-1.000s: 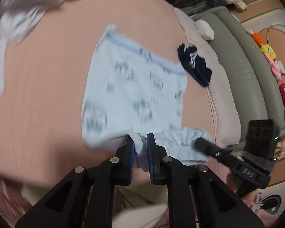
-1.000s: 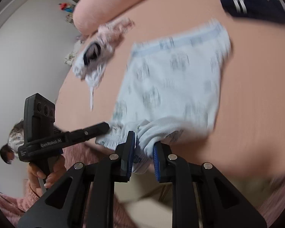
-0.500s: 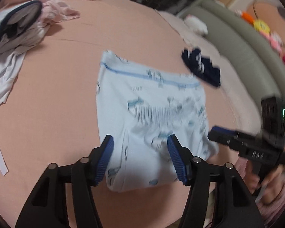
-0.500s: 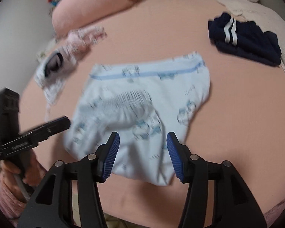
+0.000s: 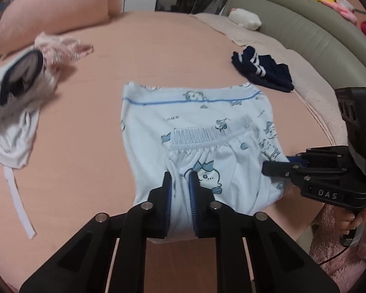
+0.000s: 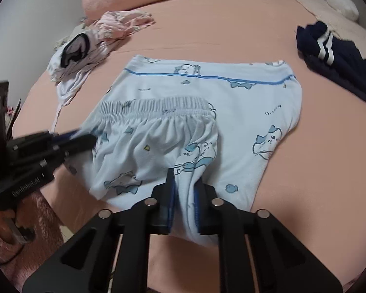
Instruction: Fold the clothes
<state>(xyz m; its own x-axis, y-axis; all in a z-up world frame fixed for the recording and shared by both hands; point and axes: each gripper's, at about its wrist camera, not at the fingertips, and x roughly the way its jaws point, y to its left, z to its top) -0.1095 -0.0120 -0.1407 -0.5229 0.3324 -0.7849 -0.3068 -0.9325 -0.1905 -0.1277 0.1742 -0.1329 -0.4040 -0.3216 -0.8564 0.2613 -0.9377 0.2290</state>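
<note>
Light blue printed shorts (image 5: 183, 122) lie flat on the pink bed (image 5: 173, 46), with the elastic waistband (image 5: 202, 136) folded over on top toward the hem. My left gripper (image 5: 180, 178) is shut on a ridge of fabric at the near fold. In the right wrist view the same shorts (image 6: 244, 102) spread out, and my right gripper (image 6: 185, 178) is shut on a bunch of cloth at the near edge. Each gripper shows in the other's view: the right gripper (image 5: 280, 168) at the shorts' right side, the left gripper (image 6: 85, 139) at their left side.
A heap of white and pink clothes (image 5: 22, 83) lies at the far left, trailing a white strap (image 5: 19, 210). A navy garment with white stripes (image 5: 263, 70) sits at the far right. A pink pillow (image 5: 56, 7) and grey-green padded headboard (image 5: 292, 24) border the bed.
A second ago both grippers held the cloth. Half a second ago both were open above the folded shorts. Now both have shut on the near fold.
</note>
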